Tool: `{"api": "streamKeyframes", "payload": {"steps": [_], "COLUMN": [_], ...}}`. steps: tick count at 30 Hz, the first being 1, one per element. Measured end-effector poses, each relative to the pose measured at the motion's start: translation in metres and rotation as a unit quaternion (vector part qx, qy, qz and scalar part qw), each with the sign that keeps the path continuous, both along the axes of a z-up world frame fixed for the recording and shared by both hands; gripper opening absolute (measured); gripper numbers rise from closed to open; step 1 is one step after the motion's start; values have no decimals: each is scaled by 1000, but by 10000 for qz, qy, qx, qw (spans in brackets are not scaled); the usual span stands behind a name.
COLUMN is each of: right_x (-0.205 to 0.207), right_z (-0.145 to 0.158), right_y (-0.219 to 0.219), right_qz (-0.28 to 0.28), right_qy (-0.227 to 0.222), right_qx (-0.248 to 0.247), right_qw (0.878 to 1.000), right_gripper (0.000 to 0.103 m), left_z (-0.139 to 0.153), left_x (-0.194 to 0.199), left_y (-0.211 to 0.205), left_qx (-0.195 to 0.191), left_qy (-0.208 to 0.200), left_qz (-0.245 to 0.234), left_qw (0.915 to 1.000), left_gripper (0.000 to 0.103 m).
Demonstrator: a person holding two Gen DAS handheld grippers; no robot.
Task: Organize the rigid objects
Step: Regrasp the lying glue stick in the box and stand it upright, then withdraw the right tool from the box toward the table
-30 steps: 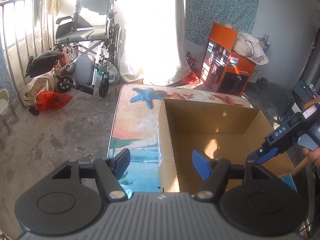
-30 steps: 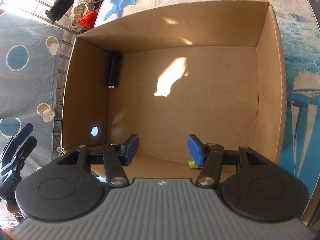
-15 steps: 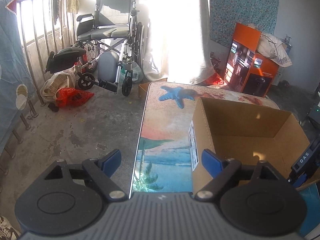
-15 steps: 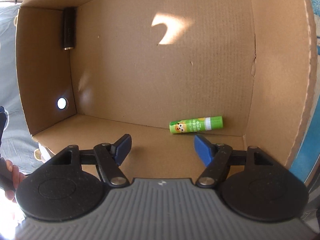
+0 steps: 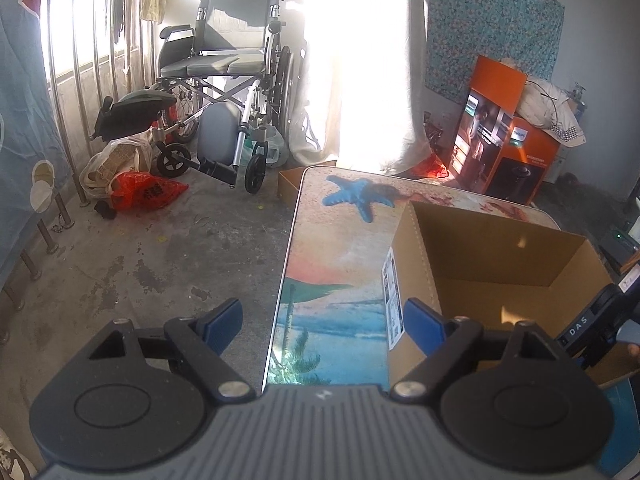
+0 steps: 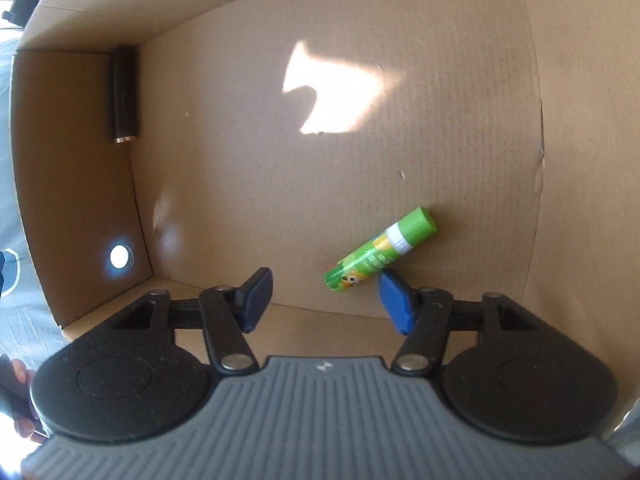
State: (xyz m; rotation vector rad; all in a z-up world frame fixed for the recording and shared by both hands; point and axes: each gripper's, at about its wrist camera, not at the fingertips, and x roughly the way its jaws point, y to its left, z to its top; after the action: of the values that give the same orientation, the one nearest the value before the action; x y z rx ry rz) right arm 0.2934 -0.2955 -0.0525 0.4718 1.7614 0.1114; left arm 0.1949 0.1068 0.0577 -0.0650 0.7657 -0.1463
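**A:** Where was the glue stick (image 6: pixel 379 251)?

**B:** It lay on its side on the floor of the box (image 6: pixel 440 80), slanted, with its capped end toward the right wall and its printed end toward the near wall. It was green with a white band under the cap.

**A:** And the right gripper (image 6: pixel 326 294)?

**B:** It pointed down into the box, low over the near end of the floor. Its jaws were closing, but the blue pads pressed on nothing. The stick's printed end sat partly between them; the right pad's tip was at the stick's lower edge, and whether it touched I could not tell.

**A:** Anything else in the box?

**B:** A dark tube (image 6: pixel 125 96) lay along the left wall, in the far corner, well apart from the stick. A round hole (image 6: pixel 120 256) in that wall let light through, and a sun patch lay on the floor.

**A:** The left gripper (image 5: pixel 323 322)?

**B:** Its jaws stood wide and empty, hanging outside the box over the table (image 5: pixel 340 248) with the beach print. The box's left wall, with a white label, rose just by its right pad.

**A:** Farther out?

**B:** A wheelchair (image 5: pixel 224 92) stood by the railing, a red bag (image 5: pixel 146 194) lay on the concrete floor, and an orange carton (image 5: pixel 504 148) stood beyond the table.
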Motion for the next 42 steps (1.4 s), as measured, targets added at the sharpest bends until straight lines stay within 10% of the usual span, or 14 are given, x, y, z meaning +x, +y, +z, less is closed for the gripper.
{"api": "streamKeyframes", "payload": {"steps": [25,42], "right_x": [95,98], "right_z": [12,5], "right_y": [46,90], "right_qz": [439,510], "right_qy": [-1906,-2346], "right_qx": [-638,-403], "right_qw": [9786,9699], "right_gripper": [37,37], "left_z": [7,16], "left_x": [-36,-58], "left_y": [15,10], "left_qx": [-273,-274], "left_qy": [-93,-115], "left_qz": [48,35], "left_qw": [9996,9996], "left_gripper": [88,88]}}
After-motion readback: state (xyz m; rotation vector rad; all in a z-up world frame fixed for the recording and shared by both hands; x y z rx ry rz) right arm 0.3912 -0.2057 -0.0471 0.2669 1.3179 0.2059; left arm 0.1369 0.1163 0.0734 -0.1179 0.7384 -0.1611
